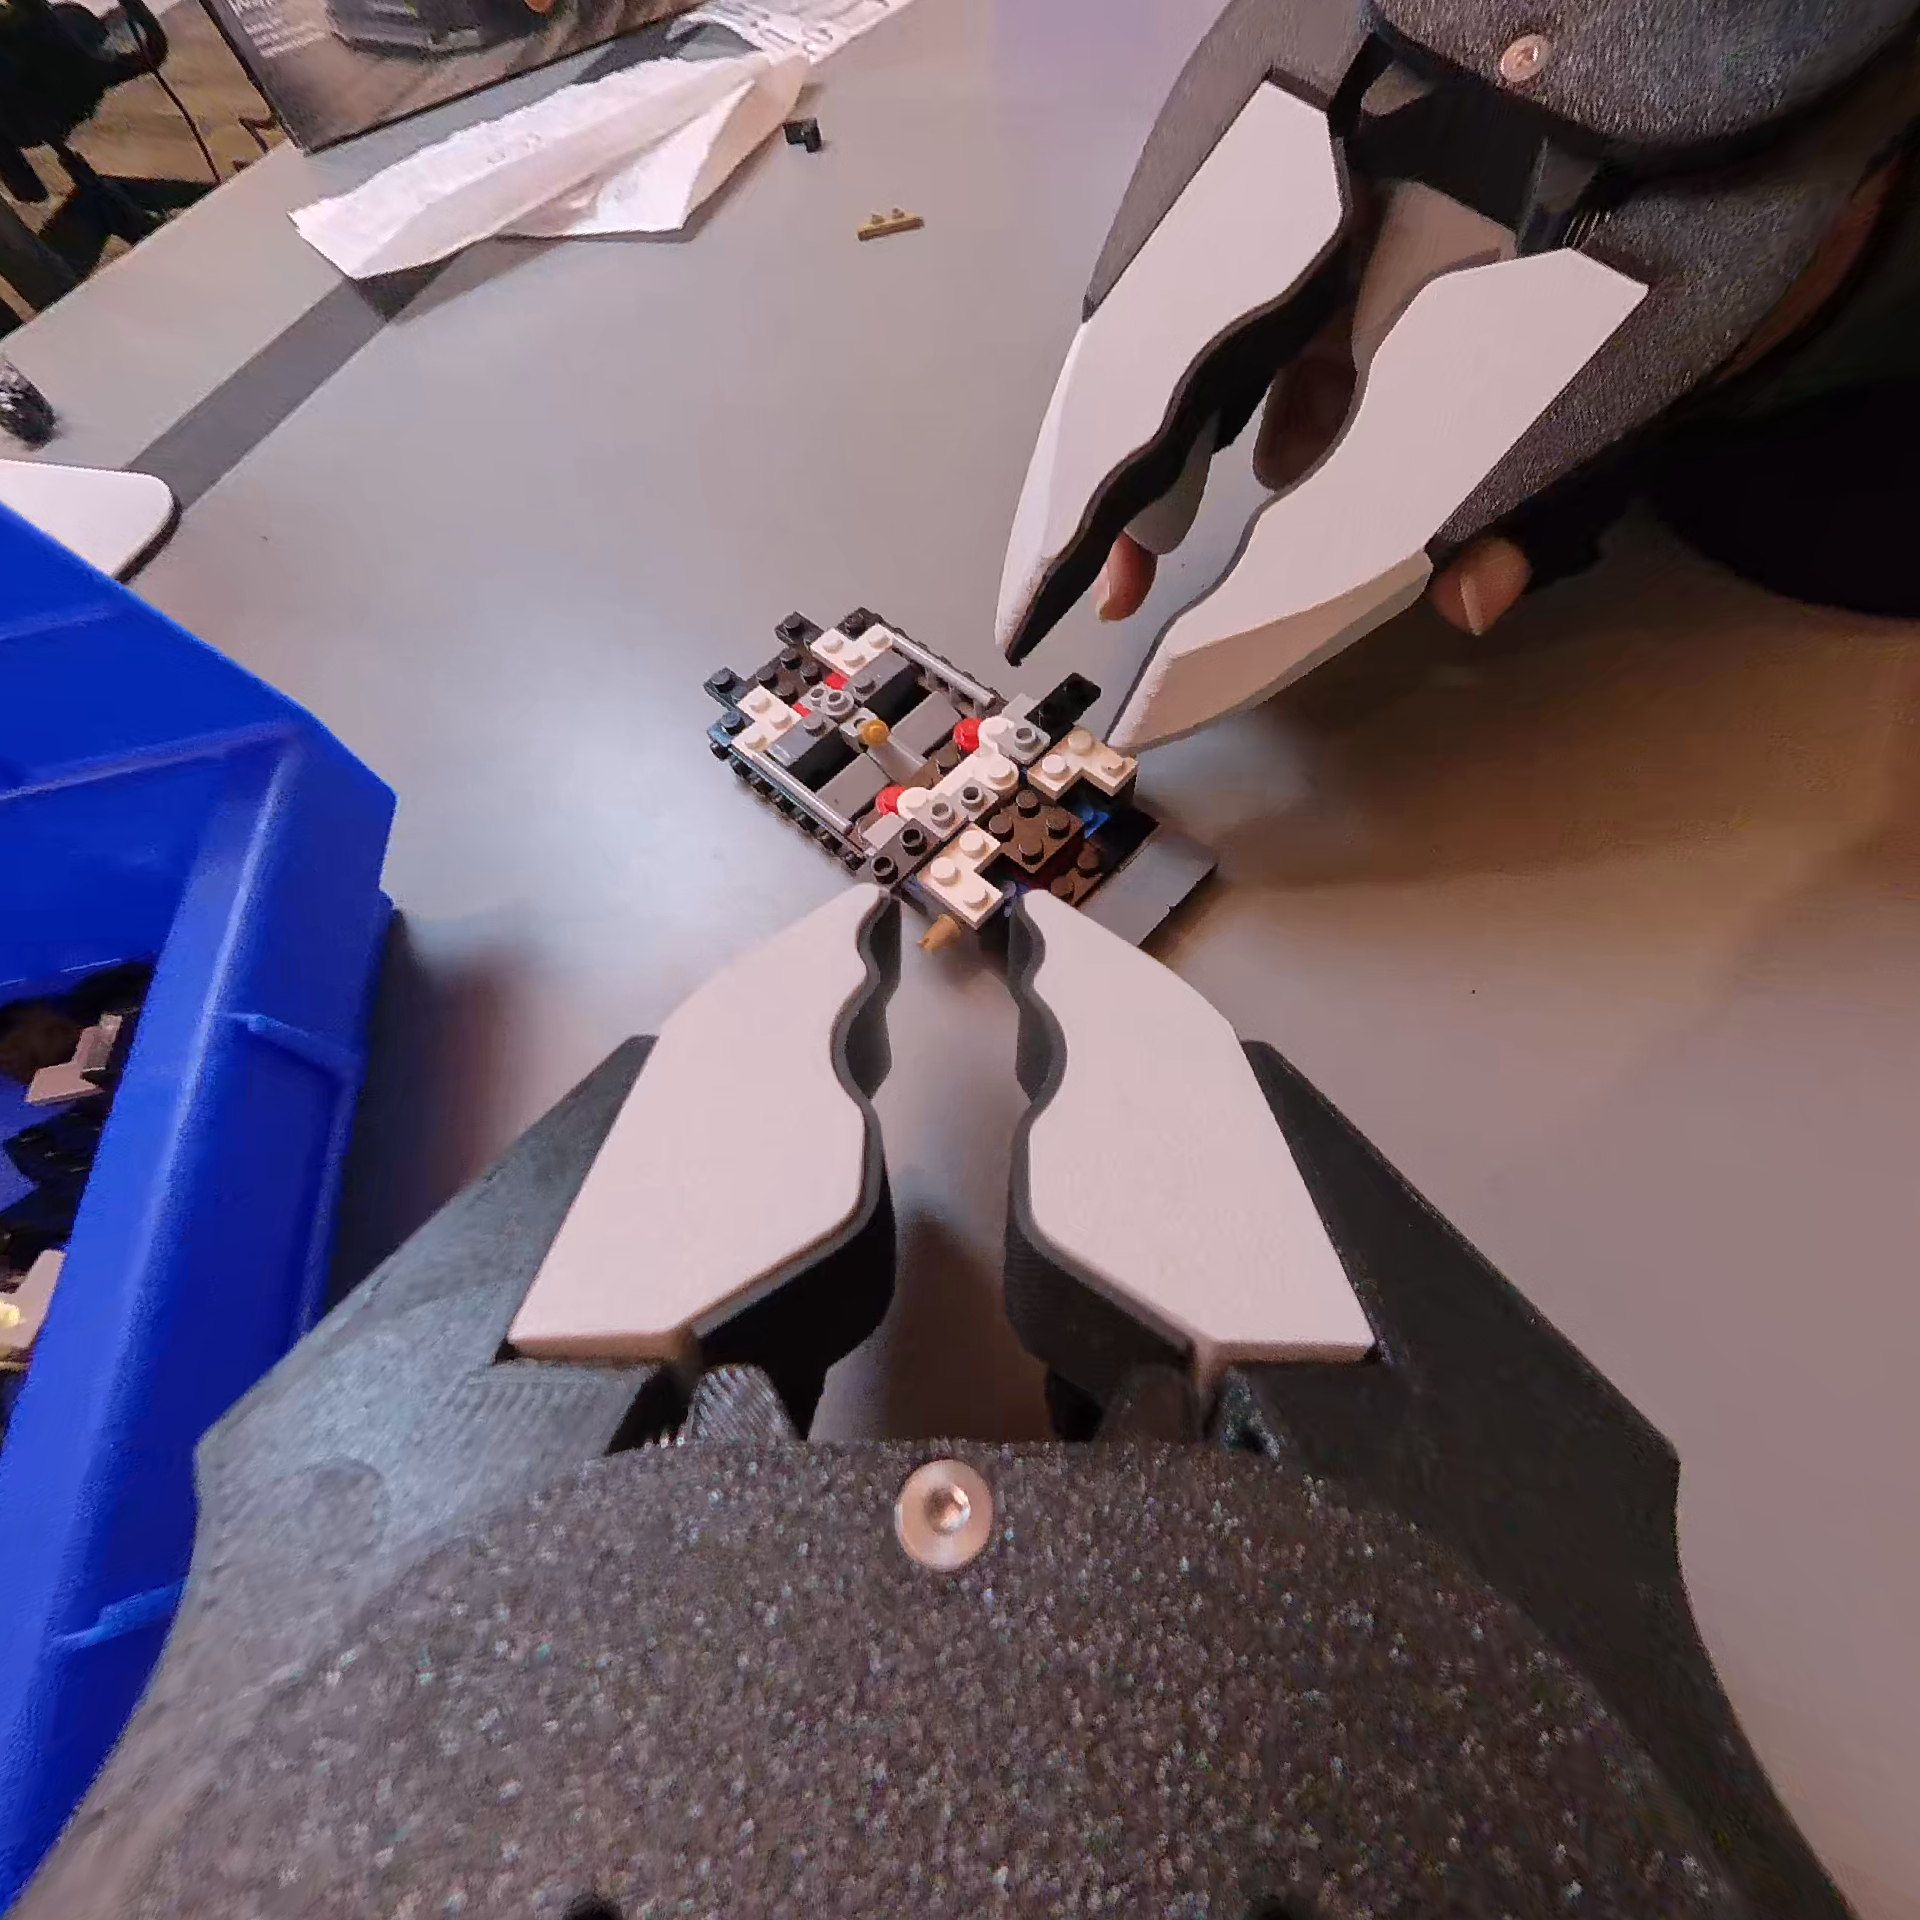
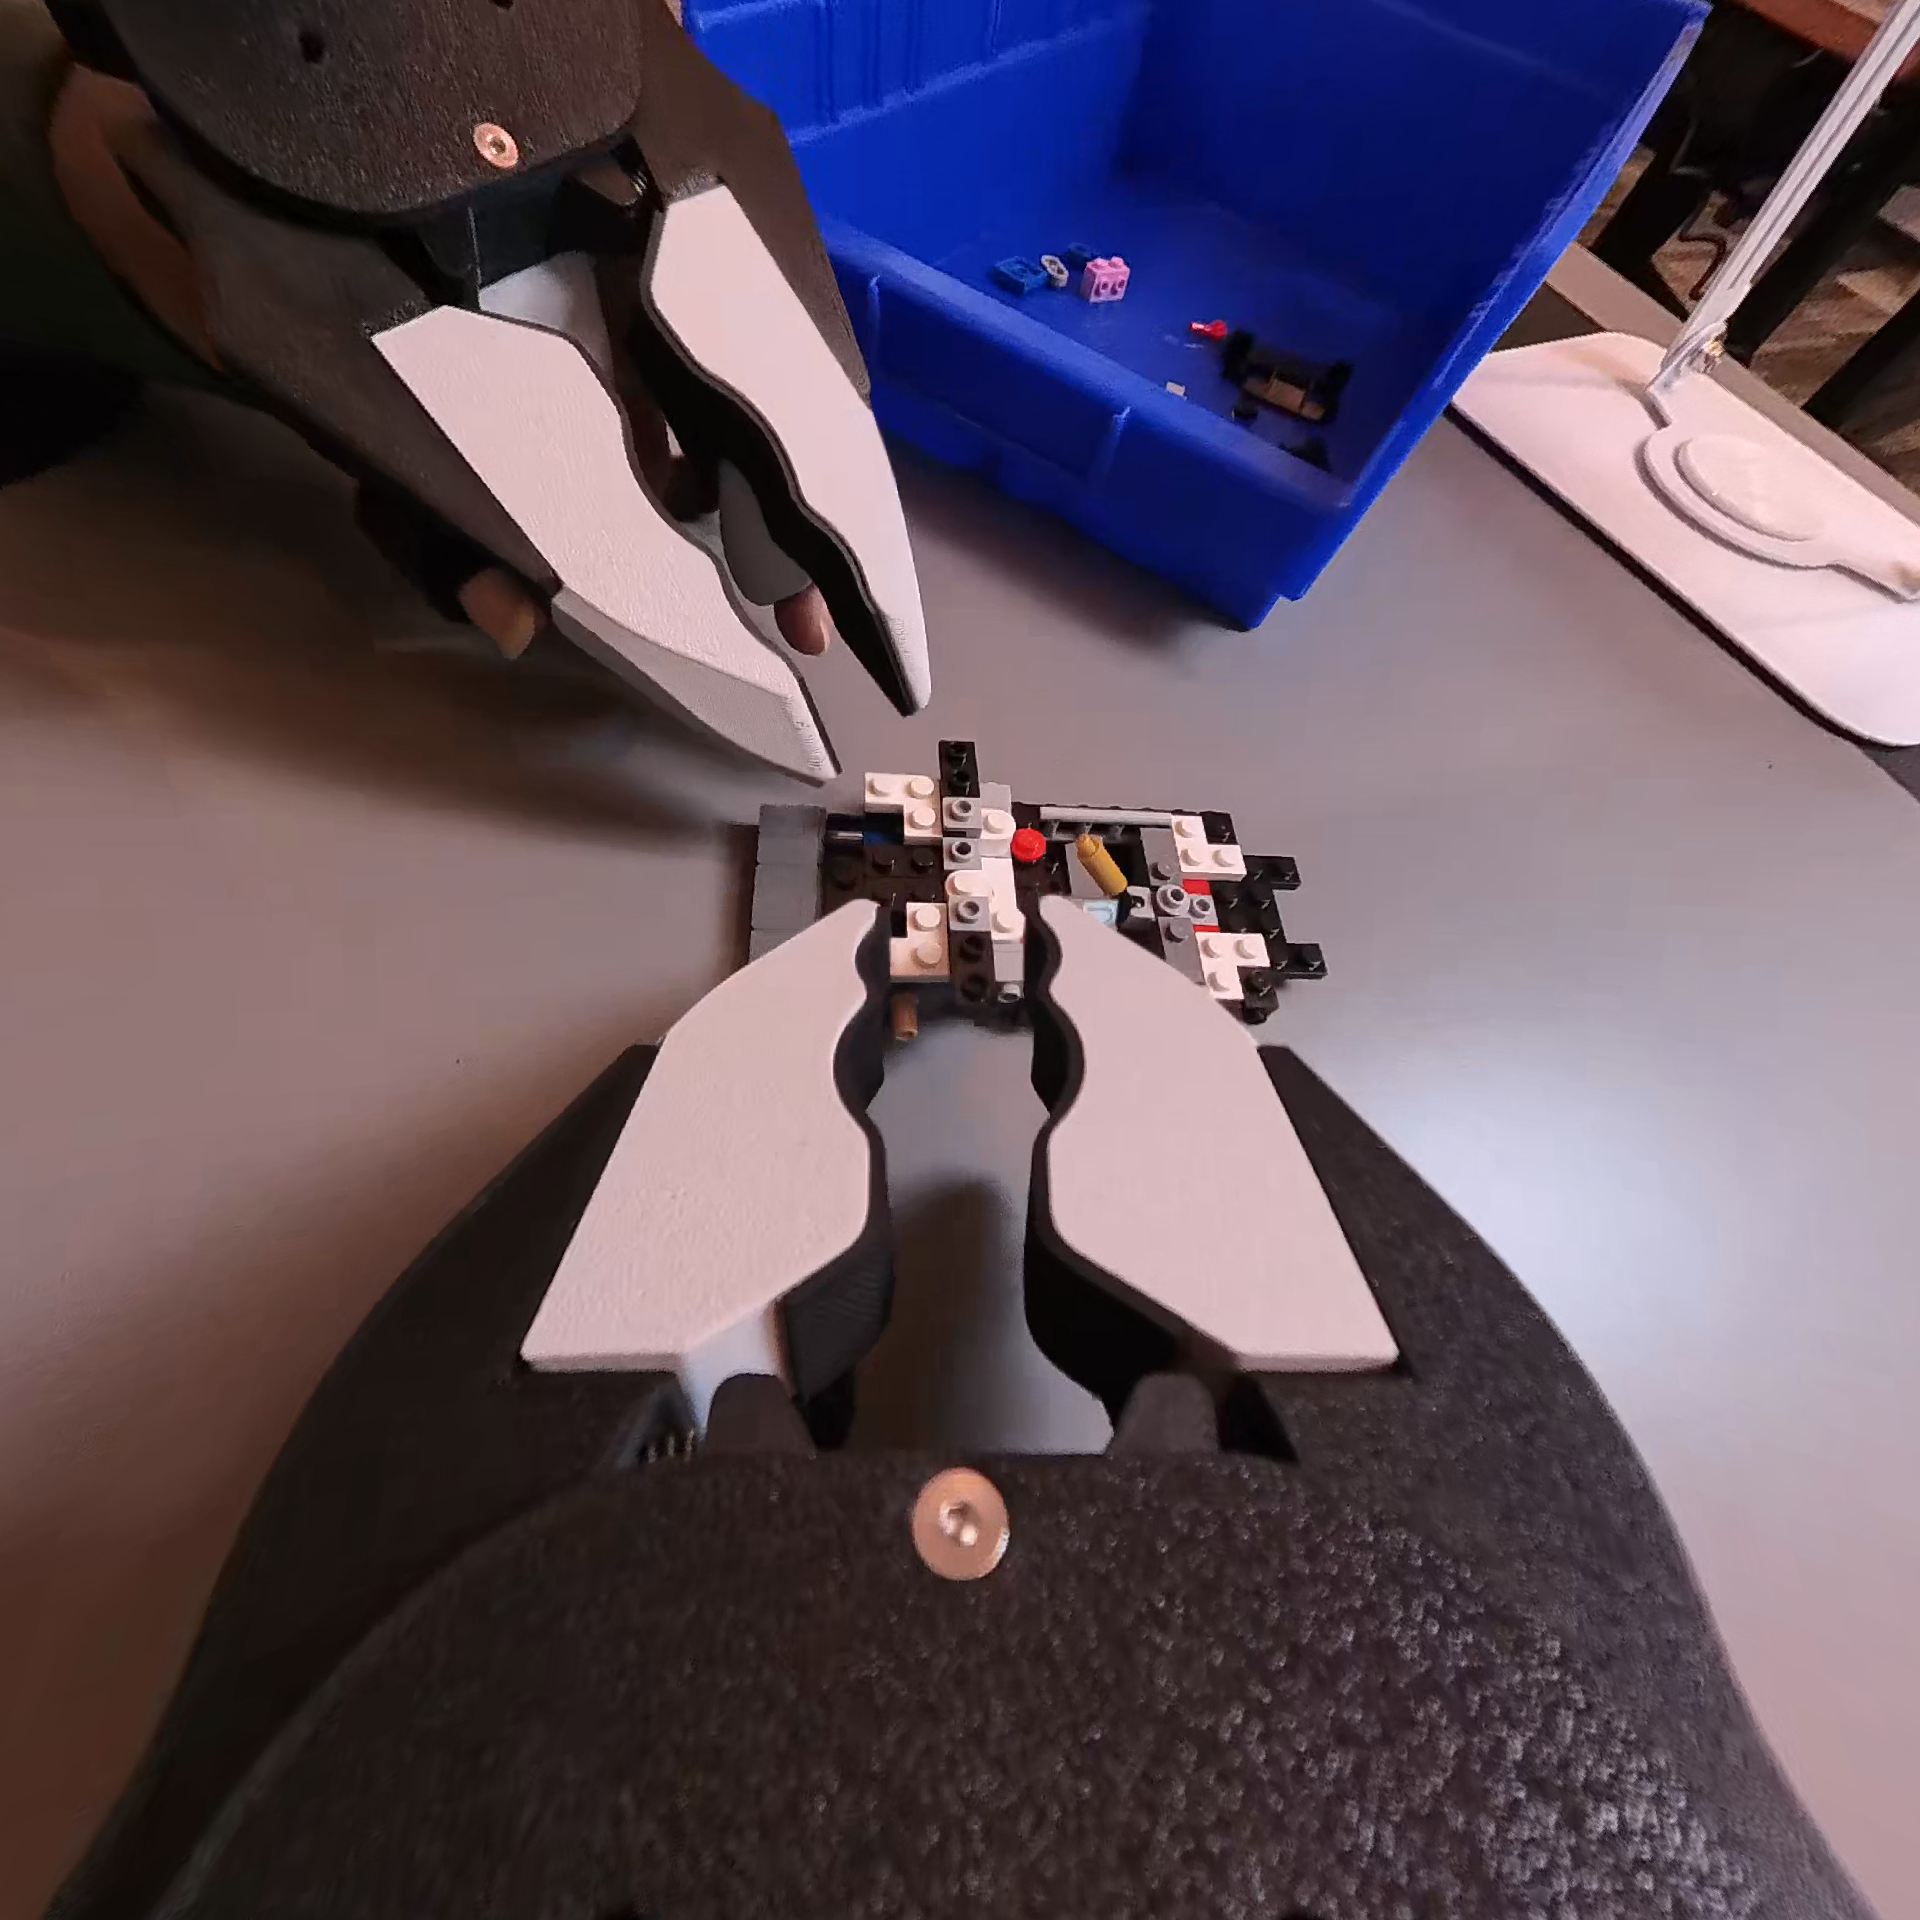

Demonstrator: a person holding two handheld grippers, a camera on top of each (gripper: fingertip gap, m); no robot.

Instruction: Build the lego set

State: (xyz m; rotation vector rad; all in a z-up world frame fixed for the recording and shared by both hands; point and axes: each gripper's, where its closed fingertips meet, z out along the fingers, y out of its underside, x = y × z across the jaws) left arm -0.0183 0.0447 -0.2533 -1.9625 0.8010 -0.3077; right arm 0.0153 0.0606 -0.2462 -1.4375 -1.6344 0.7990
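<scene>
Centrally on the grey surface [image 1: 540, 582] lies a flat brick model [image 1: 940, 774], both grippers' jaws parted, gripping nothing: left gripper [image 1: 951, 909] and right gripper [image 2: 956, 914] reach its edges. Close by stands a blue bin [image 2: 1226, 488]; folded paper [image 1: 561, 156] lies farther off.

A grey worktop [image 1: 520, 520] carries everything. In the left wrist view a blue plastic bin [image 1: 208, 935] fills the 9 o'clock edge. Crumpled white paper [image 1: 561, 166] lies toward 11 o'clock, a dark box [image 1: 416, 62] behind it, with a small black piece [image 1: 803, 133] and a tan piece [image 1: 890, 223] near 12 o'clock. In the right wrist view the bin holds a pink brick [image 2: 1105, 278], a red piece [image 2: 1205, 330] and black pieces [image 2: 1283, 374]; a white flat base [image 2: 1714, 520] with a metal post [image 2: 1787, 177] sits at 2 o'clock.
</scene>
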